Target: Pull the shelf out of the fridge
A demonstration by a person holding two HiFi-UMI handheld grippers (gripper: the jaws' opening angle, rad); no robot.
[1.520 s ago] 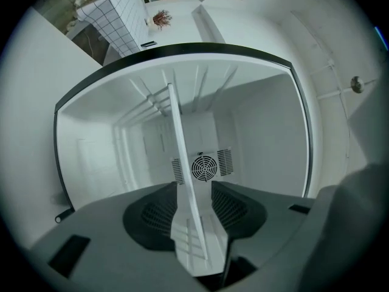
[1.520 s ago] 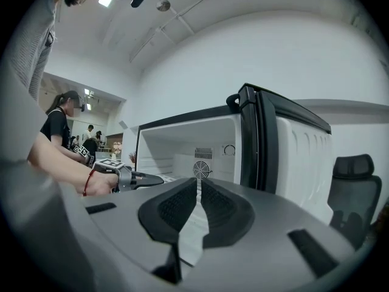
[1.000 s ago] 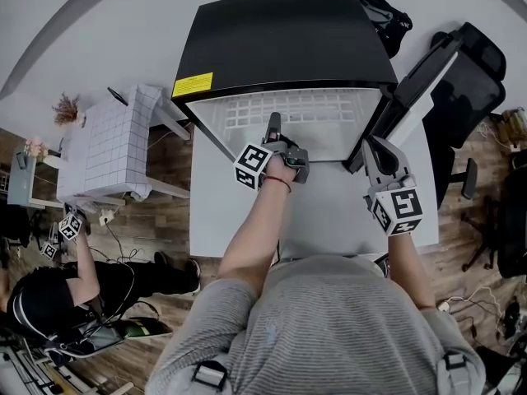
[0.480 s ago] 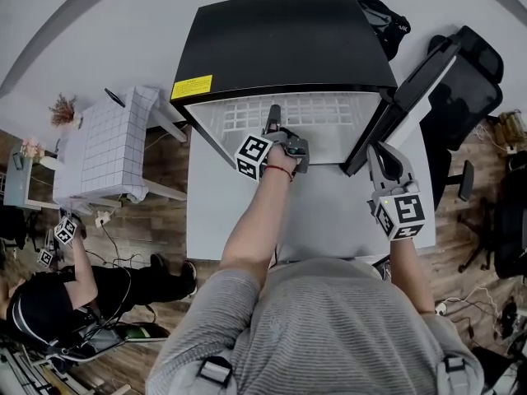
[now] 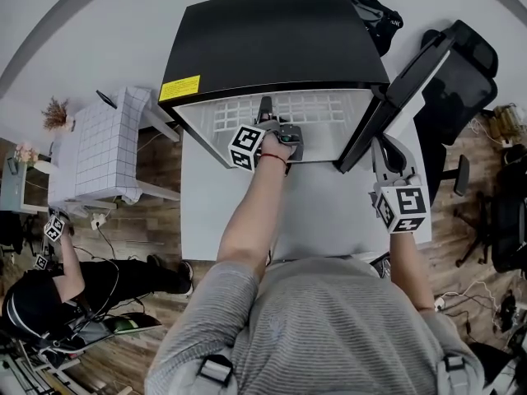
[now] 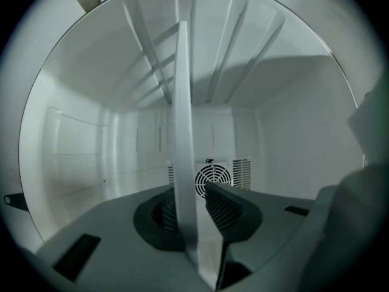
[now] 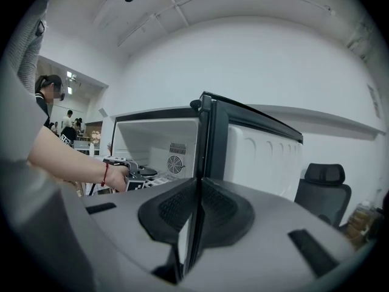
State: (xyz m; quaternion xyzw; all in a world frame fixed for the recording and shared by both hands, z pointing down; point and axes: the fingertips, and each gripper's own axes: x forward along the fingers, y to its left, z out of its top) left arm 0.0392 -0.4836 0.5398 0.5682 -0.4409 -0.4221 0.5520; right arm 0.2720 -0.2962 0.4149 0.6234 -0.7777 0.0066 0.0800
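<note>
A black-topped fridge (image 5: 272, 39) stands open on a white table (image 5: 329, 212), with its door (image 5: 395, 89) swung out to the right. Inside lies the white wire shelf (image 5: 317, 109). My left gripper (image 5: 265, 109) reaches into the opening. In the left gripper view the shelf (image 6: 182, 132) runs edge-on between the pads of that gripper (image 6: 194, 190). Its jaws have just been closing and now sit against the shelf's front rim. My right gripper (image 5: 385, 148) hovers by the door's free edge. In the right gripper view its pads (image 7: 198, 187) meet with nothing between them, and the door (image 7: 213, 139) rises just beyond.
A fan grille (image 6: 213, 178) sits on the fridge's back wall. A black office chair (image 5: 461, 72) stands to the right behind the door. A low white tiled table (image 5: 99, 146) is at the left. A person (image 5: 41, 295) crouches on the wooden floor at lower left.
My left gripper has pushed further into the fridge opening, up to the shelf's front. The right gripper has edged a little along the door's free edge.
</note>
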